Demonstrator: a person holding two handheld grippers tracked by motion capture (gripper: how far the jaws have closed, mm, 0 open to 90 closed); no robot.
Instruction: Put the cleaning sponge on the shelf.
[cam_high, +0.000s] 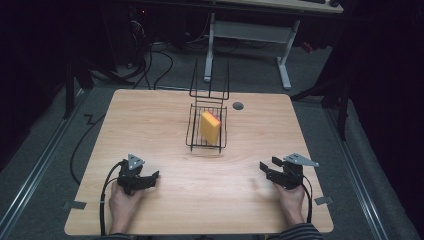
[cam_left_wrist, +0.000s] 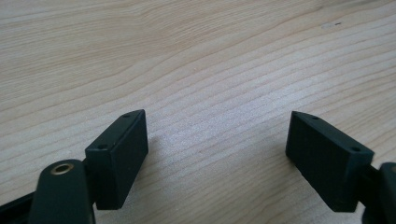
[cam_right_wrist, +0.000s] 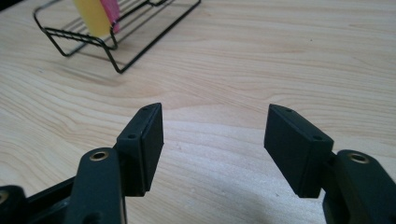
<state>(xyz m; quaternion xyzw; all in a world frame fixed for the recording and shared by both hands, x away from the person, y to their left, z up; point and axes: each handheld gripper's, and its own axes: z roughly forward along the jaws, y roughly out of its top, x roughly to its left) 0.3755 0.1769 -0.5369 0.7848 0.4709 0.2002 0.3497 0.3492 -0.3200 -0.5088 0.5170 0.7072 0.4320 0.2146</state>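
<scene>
So the sponge (cam_high: 210, 126) stands on edge in the wire rack (cam_high: 192, 135) mid-counter (cam_high: 150, 120), ahead of both our claws. Right claw (cam_high: 266, 165) sits slightly nearer, left claw (cam_high: 153, 176) a bit farther; both gape wide, empty.

Nothing readable anywhere from where I'm standing, no lettering, labels, brand marks or numbers. The bench (cam_high: 165, 200) is plain wood grain, the yellow sponge (cam_high: 210, 126) in the wire rack (cam_high: 192, 131) has no print on it, and the black fingers (cam_right_wrist: 144, 144) of the grippers carry no markings, just bare screw holes.
</scene>
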